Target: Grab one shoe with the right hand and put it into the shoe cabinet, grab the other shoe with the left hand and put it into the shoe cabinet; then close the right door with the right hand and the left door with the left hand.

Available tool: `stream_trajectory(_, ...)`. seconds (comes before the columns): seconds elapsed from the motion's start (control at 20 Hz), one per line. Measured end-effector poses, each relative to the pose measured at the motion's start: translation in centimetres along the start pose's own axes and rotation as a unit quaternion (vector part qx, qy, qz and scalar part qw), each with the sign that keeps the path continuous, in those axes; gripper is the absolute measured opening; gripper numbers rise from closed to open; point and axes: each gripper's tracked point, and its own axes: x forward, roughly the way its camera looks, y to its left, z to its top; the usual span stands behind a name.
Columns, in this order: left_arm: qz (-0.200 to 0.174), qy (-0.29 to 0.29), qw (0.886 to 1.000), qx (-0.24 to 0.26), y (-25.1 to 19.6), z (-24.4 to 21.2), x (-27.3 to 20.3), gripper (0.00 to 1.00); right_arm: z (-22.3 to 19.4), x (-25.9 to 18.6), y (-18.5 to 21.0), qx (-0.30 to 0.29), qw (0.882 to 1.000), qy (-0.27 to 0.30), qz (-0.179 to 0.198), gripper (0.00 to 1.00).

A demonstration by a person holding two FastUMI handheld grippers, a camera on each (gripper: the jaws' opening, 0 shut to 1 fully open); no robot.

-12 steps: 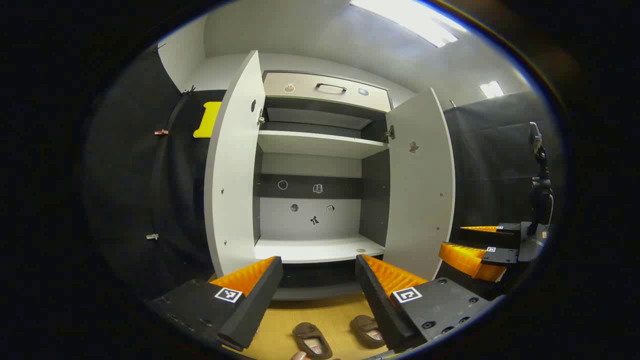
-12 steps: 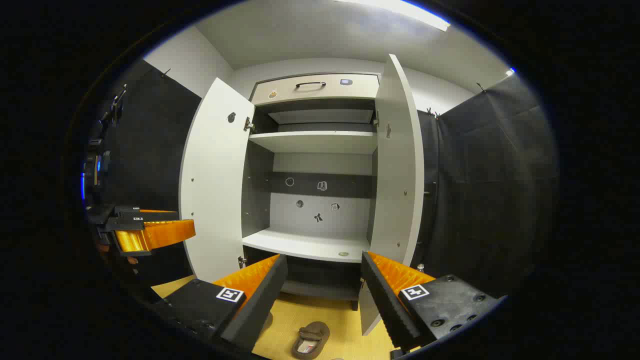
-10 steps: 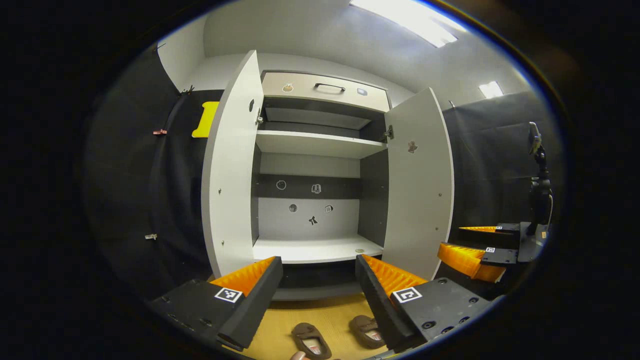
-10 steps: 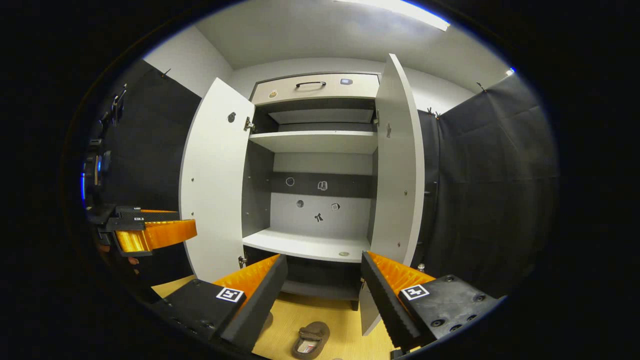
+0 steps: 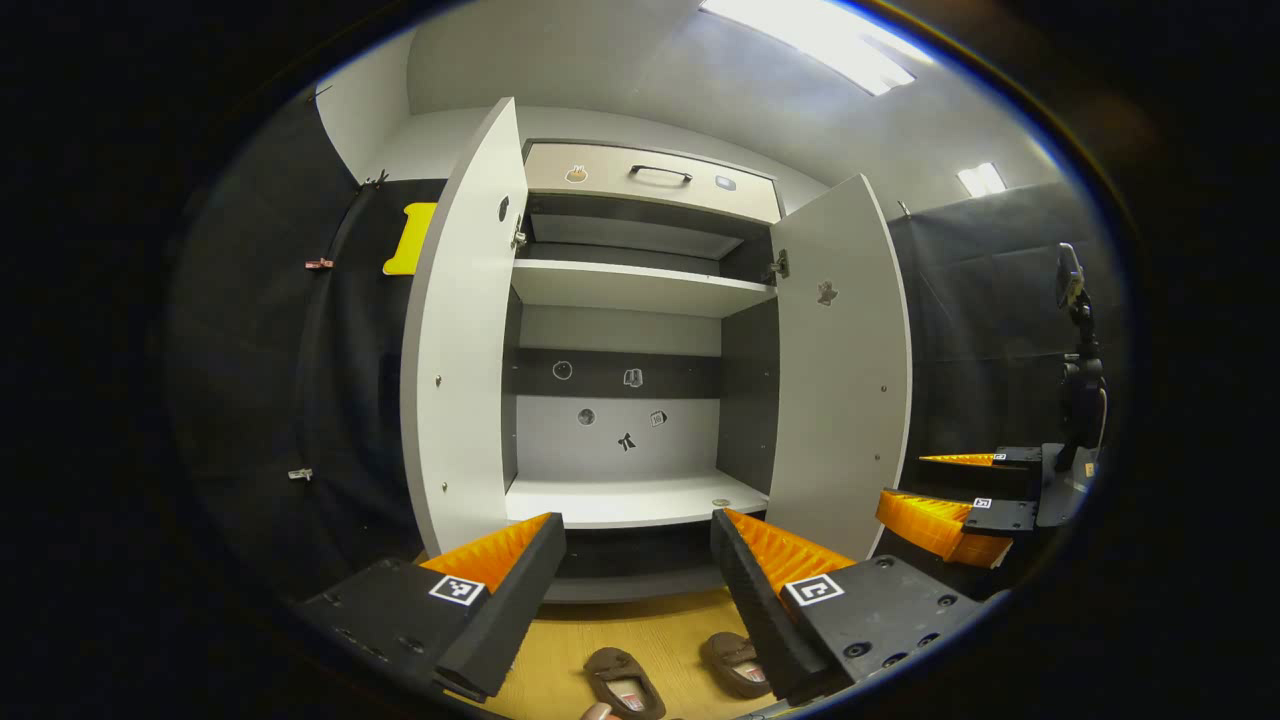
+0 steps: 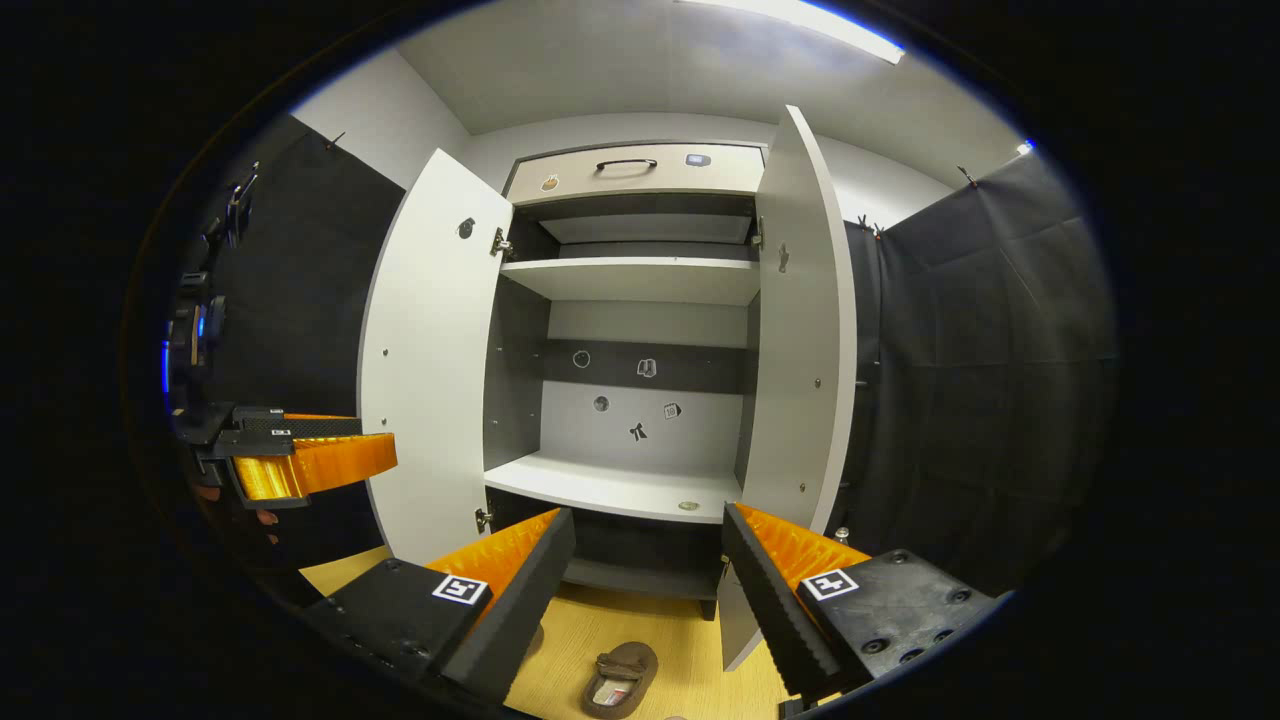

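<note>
We are facing the shoe cabinet (image 5: 640, 290) head-on, and both of its doors are standing open. In the left gripper view, the left door (image 5: 462, 330) is swinging out on one side and the right door (image 5: 842, 370) on the other, with the lower shelf (image 5: 630, 500) sitting bare between them. We are holding the left gripper (image 5: 638, 560) low in front of the cabinet, jaws spread wide and gripping nothing. Below it, on the wooden floor (image 5: 640, 635), two brown shoes are lying side by side: the left shoe (image 5: 622, 682) and the right shoe (image 5: 735, 662), close together but apart, both just in front of the cabinet's base. Off at the right edge of that view we are seeing the right gripper (image 5: 945, 490) hovering in the air beside the right door.

In the right gripper view, we are looking into the same cabinet (image 6: 640, 280), and the right gripper (image 6: 648, 565) is hanging with its jaws wide apart and empty. One shoe (image 6: 620, 678) is lying on the floor (image 6: 620, 625) right beneath the gap between the jaws. The left gripper (image 6: 320, 440) is showing at the left edge, near the left door (image 6: 425, 360).
</note>
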Motion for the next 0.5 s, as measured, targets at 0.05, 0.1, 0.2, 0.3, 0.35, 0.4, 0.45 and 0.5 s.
stream_trajectory(0.05,0.001,0.000,1.000,-0.001,0.1,0.0,0.1,0.93,0.1,0.0,0.1,0.001,1.000,0.000,0.002,0.98)
stream_trajectory(0.1,0.002,0.001,1.000,-0.002,0.3,-0.1,0.1,0.93,0.0,0.1,0.1,0.002,1.000,0.000,0.003,0.98)
stream_trajectory(0.2,0.003,0.001,1.000,-0.003,0.7,-0.2,0.2,0.93,-0.1,0.1,0.3,0.002,1.000,0.004,0.004,0.98)
stream_trajectory(0.3,0.002,0.001,1.000,-0.005,1.0,-0.3,0.5,0.93,-0.3,0.1,0.4,0.003,1.000,0.008,0.004,0.98)
stream_trajectory(0.35,0.001,0.000,1.000,-0.005,1.2,-0.3,0.6,0.93,-0.4,0.0,0.5,0.003,1.000,0.010,0.006,0.98)
stream_trajectory(0.4,0.000,-0.001,1.000,-0.006,1.3,-0.4,0.6,0.93,-0.5,-0.1,0.5,0.004,1.000,0.012,0.005,0.98)
stream_trajectory(0.45,-0.001,-0.002,1.000,-0.008,1.5,-0.4,0.8,0.93,-0.5,0.0,0.5,0.004,1.000,0.014,0.002,0.98)
stream_trajectory(0.5,-0.003,-0.002,1.000,-0.010,1.7,-0.6,1.0,0.93,-0.7,0.0,0.5,0.004,1.000,0.018,0.001,0.98)
